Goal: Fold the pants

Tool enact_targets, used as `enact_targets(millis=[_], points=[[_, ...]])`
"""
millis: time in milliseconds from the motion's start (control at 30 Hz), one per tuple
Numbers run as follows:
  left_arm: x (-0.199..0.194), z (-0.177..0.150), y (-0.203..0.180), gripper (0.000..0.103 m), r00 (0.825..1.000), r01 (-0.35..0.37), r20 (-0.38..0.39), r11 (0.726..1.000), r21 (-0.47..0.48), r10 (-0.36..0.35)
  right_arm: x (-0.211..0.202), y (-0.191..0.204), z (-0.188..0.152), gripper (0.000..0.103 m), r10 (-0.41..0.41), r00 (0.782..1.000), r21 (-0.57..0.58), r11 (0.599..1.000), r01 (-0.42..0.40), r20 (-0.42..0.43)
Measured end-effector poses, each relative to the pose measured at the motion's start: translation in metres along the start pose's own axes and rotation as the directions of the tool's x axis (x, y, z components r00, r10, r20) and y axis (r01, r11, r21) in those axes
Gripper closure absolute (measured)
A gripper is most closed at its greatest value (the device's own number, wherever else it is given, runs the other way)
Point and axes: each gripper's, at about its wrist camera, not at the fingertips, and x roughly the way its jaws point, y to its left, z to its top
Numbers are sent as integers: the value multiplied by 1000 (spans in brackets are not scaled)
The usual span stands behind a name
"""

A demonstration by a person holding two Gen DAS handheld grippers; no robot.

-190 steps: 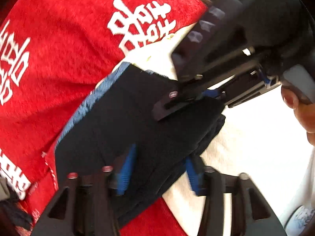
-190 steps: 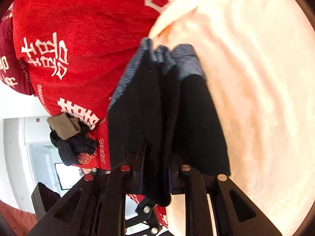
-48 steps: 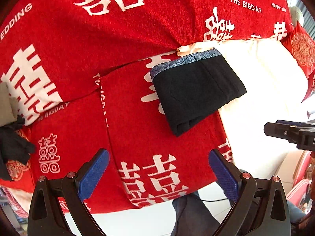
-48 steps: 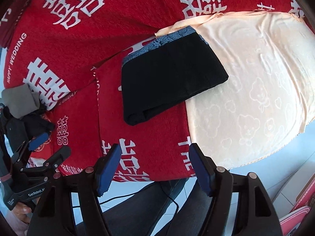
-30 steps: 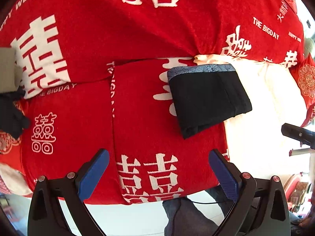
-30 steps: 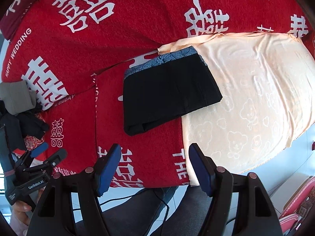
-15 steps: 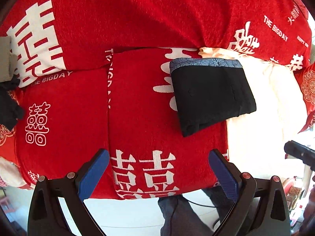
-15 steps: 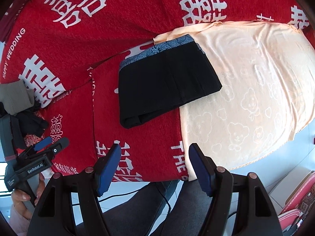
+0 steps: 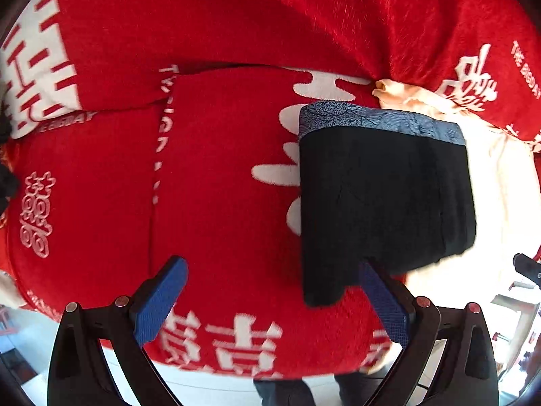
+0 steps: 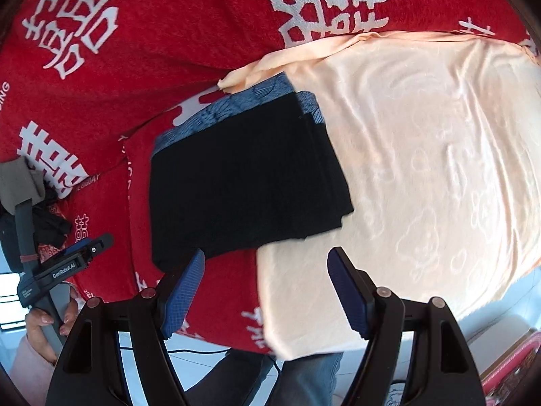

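Observation:
The black pants (image 9: 382, 199) lie folded into a compact rectangle with a blue patterned waistband (image 9: 378, 120) at the far edge, resting across the red blanket (image 9: 219, 176) and the peach towel (image 10: 422, 155). My left gripper (image 9: 270, 301) is open just short of the bundle's near left corner, its right pad beside that corner. My right gripper (image 10: 267, 287) is open in front of the near edge of the pants (image 10: 243, 182). Nothing is held by either one. The left gripper's body (image 10: 64, 267) and the person's hand (image 10: 44, 324) show at the right view's left edge.
The red blanket with white characters covers a sofa-like seat and backrest (image 9: 236, 17). A grey and black pile of clothes (image 10: 30, 196) sits at the far left. The person's jeans-clad legs (image 10: 270, 375) are below the seat's front edge, over white floor.
Both grippers, shut on the bundle 6.3 s ago, later hung open and away from it. In the last half second both have moved closer to the pants, which have stayed put.

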Motion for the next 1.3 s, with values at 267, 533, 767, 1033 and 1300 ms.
enact_targets(millis=[267,533,767,1033,1300], points=[[45,35,-14,2,994,99,36,995,-9,-99,54,-50,51,22,97,994,-44,994,-99,-57],[93,49,-12,2,945,327,-15,943,58,-326,124,-101,89,22,328,934,-55,939,-338,-142],[115,47,-34,2,895,445,-61,891,89,-441,144,-112,106,22,534,830,-27,838,-545,-162],[110,56,-43,26,895,443,45,896,39,-444,157,-98,117,44,505,846,22,861,-509,-172],[60,38,-36,44,902,419,88,906,66,-424,120,-93,100,58,593,798,118,805,-581,-111]])
